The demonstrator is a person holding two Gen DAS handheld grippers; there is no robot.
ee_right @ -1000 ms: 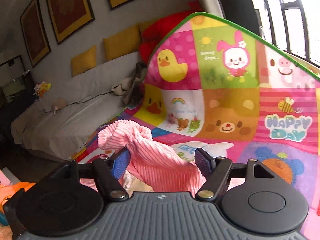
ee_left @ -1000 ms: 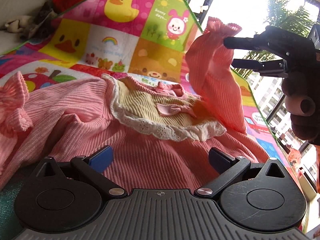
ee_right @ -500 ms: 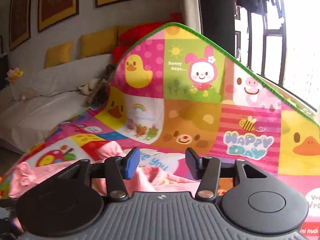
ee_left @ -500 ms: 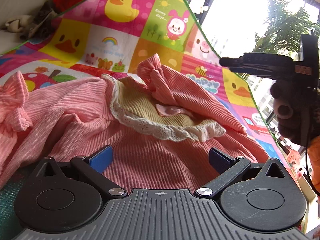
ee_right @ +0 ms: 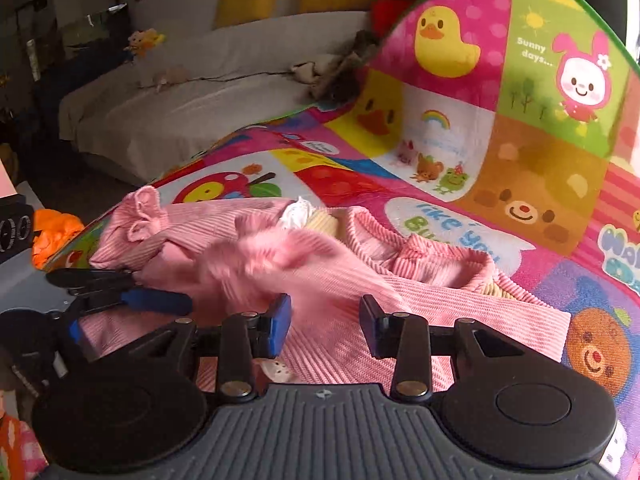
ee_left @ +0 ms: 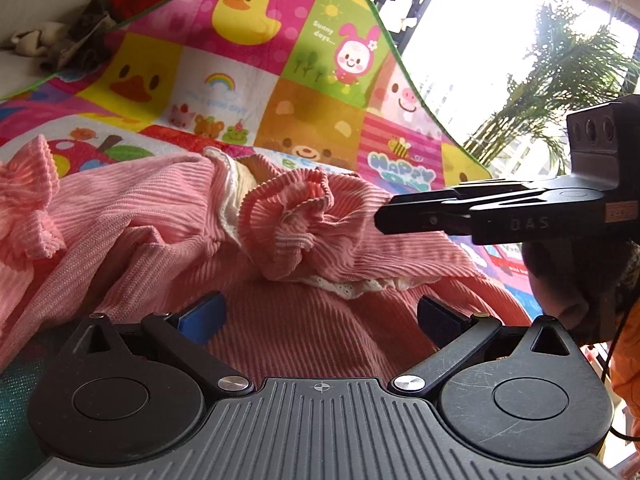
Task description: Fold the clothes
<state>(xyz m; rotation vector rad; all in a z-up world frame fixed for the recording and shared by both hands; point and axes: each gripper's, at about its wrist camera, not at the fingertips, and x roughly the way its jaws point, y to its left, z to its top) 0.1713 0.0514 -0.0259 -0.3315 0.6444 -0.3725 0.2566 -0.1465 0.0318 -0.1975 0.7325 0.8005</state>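
A pink ribbed child's top (ee_left: 288,328) with a cream lace-edged bib lies on the colourful play mat (ee_left: 304,116). Its right sleeve, with a frilled cuff (ee_left: 292,216), lies folded across the chest. The other frilled cuff (ee_left: 24,200) lies at the left. My left gripper (ee_left: 320,316) is open and empty, low over the hem. My right gripper (ee_right: 325,326) is open and empty above the folded sleeve (ee_right: 272,264); from the left wrist view its fingers (ee_left: 420,220) sit just right of the cuff. The left gripper also shows in the right wrist view (ee_right: 132,296).
The mat's far end curls up against a grey sofa (ee_right: 200,92) with yellow cushions. An orange cloth (ee_right: 52,236) lies at the mat's left edge. A bright window with a palm (ee_left: 560,64) is on the right.
My right gripper carried the lifted sleeve down and left across the chest, let it go and now hovers open over it. My left gripper has stayed put.
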